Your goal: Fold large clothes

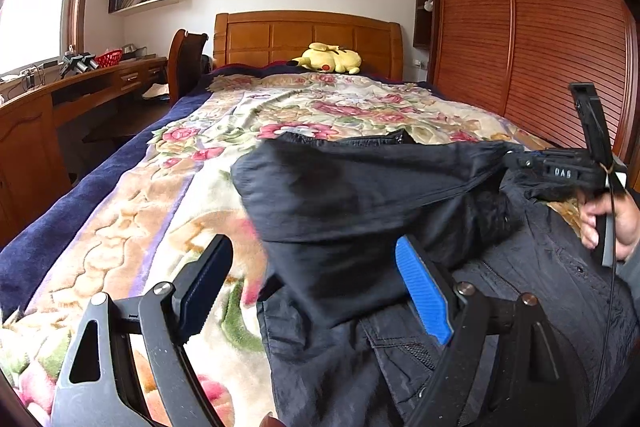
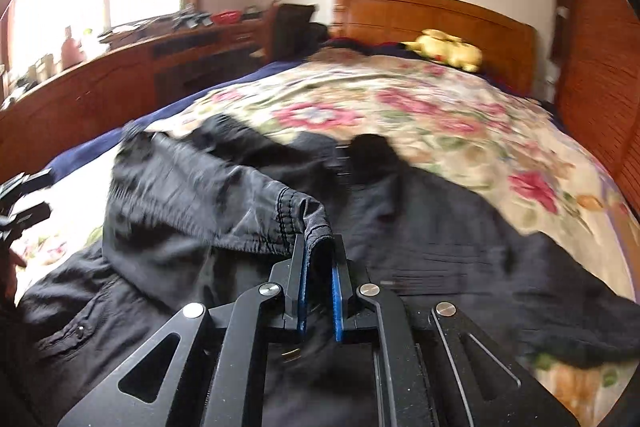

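A large black jacket (image 1: 400,267) lies on the floral bedspread (image 1: 280,107), at the near end of the bed. My left gripper (image 1: 316,267) is open, its jaws wide apart over the jacket's left edge, holding nothing. My right gripper (image 2: 318,247) is shut on the elastic cuff of the jacket's sleeve (image 2: 296,219) and lifts it above the body of the jacket (image 2: 440,247). In the left wrist view the right gripper (image 1: 560,171) shows at the right with the sleeve (image 1: 360,187) stretched from it.
A yellow plush toy (image 1: 330,58) lies by the wooden headboard (image 1: 308,35). A wooden desk (image 1: 80,87) and chair (image 1: 186,59) stand left of the bed. A slatted wardrobe (image 1: 540,47) runs along the right side.
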{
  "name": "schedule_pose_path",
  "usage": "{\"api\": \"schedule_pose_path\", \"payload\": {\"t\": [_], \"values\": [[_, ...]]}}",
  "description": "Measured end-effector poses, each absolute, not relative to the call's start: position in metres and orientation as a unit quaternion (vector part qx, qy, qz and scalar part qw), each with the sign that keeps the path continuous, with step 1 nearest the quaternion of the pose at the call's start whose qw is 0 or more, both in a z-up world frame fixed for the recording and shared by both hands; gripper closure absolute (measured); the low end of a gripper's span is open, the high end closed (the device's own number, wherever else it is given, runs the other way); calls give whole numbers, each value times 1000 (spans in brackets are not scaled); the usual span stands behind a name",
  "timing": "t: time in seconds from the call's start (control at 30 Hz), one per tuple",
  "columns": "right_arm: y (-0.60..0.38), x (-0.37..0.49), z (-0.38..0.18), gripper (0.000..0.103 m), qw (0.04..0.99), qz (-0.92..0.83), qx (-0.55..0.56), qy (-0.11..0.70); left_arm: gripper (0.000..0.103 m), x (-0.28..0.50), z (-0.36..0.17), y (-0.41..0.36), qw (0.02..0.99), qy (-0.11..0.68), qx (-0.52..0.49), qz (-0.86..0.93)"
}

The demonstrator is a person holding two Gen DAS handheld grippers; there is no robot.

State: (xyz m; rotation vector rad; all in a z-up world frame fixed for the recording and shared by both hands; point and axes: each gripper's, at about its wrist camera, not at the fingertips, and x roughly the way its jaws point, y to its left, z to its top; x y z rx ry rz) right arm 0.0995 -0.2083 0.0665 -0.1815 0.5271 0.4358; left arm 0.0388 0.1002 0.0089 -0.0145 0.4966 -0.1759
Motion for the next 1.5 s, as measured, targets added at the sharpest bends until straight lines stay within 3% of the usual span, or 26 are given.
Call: {"api": "schedule_pose_path", "payload": {"t": [0.43, 0.7, 0.9, 0.93, 1.03, 1.07, 1.5], "values": [[-312, 145, 37, 94, 944, 83, -24, 319, 19, 42, 9, 77, 962, 253, 15, -105], [-312, 162, 31, 93, 940, 92, -9, 328, 19, 61, 7, 67, 956, 269, 12, -116], [-341, 142, 54, 70, 943, 92, -29, 317, 19, 68, 14, 47, 953, 270, 26, -133], [-346, 137, 57, 64, 946, 90, -30, 311, 19, 69, 15, 44, 952, 272, 25, -138], [-359, 128, 64, 32, 952, 94, -29, 290, 19, 72, 16, 34, 949, 275, 20, -155], [-364, 126, 64, 28, 954, 88, -30, 284, 19, 72, 16, 30, 948, 276, 21, -159], [-502, 125, 25, 28, 942, -53, 44, 328, 19, 67, 0, 3, 947, 271, 30, -171]]}}
